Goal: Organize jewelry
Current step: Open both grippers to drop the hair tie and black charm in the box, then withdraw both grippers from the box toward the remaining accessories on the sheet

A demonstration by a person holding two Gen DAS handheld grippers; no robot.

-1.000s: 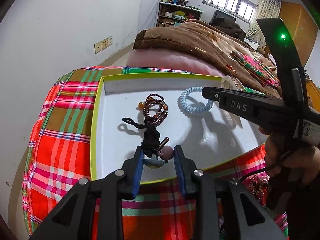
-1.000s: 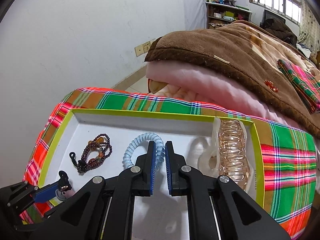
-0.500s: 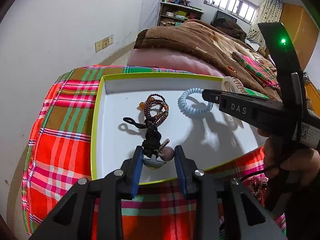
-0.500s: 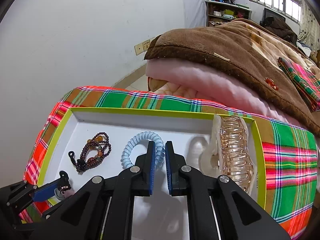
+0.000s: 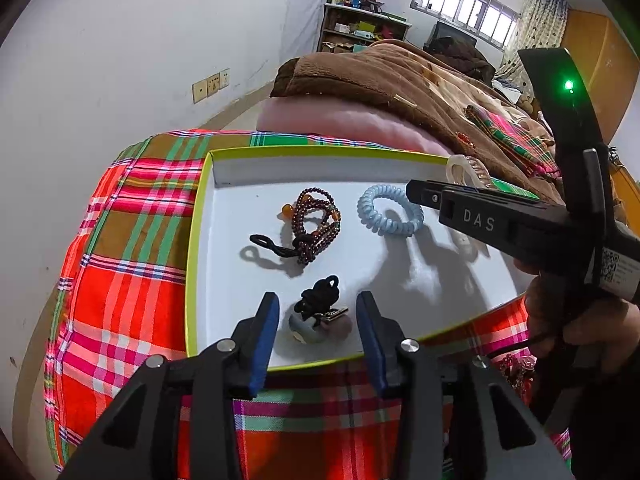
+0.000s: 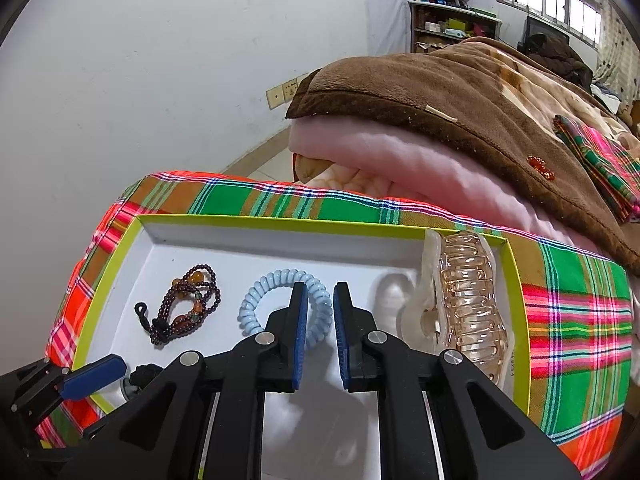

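Left gripper (image 5: 316,328) has just been opening; its jaws stand clear of the pendant (image 5: 318,314) at the tray's (image 5: 192,240) near edge. Withdraw straight back, avoiding the cord. Right gripper (image 6: 320,336) empty, barely parted.

a shallow white tray (image 5: 202,216) with a lime-green rim holds the jewelry. a dark red bead bracelet (image 5: 316,220) with amber beads and a black cord loop lies bunched near the far left. just right of it — a pale blue spiral hair tie (image 5: 390,210), flat. a black-corded charm (image 5: 318,312) lies by the near edge. a translucent peach claw clip (image 6: 466,308) rests along the right wall.
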